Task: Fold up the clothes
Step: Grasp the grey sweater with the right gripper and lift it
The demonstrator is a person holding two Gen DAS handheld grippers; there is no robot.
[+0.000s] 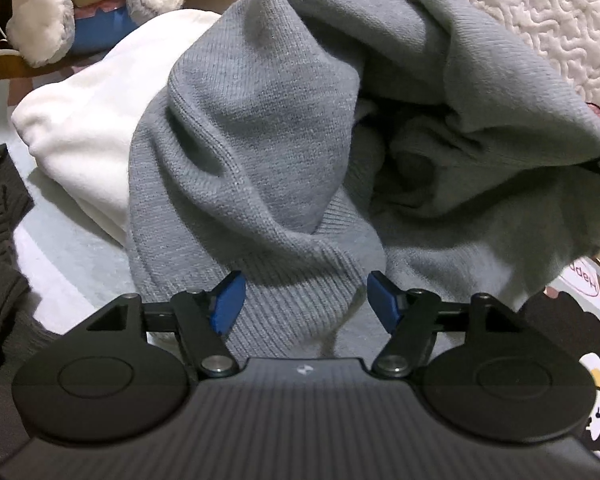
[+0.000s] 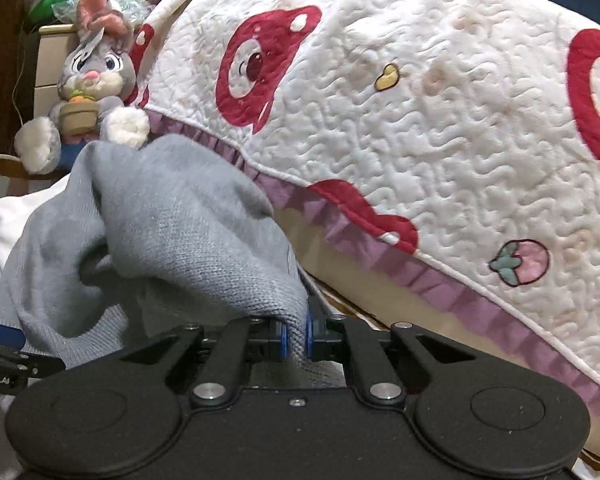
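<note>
Our right tongs [image 2: 296, 338] pinch the grey sweater [image 1: 260, 128] edge, while our left tongs [image 1: 306, 304] gape spread just before its ribbed hem [image 1: 300, 300].

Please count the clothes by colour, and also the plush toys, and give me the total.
Grey: 1, the sweater, pinched by the right hand-held gripper
White: 1, the folded garment
Dark brown: 1, the knit
Plush toy: 1, the rabbit
Total: 4
</note>
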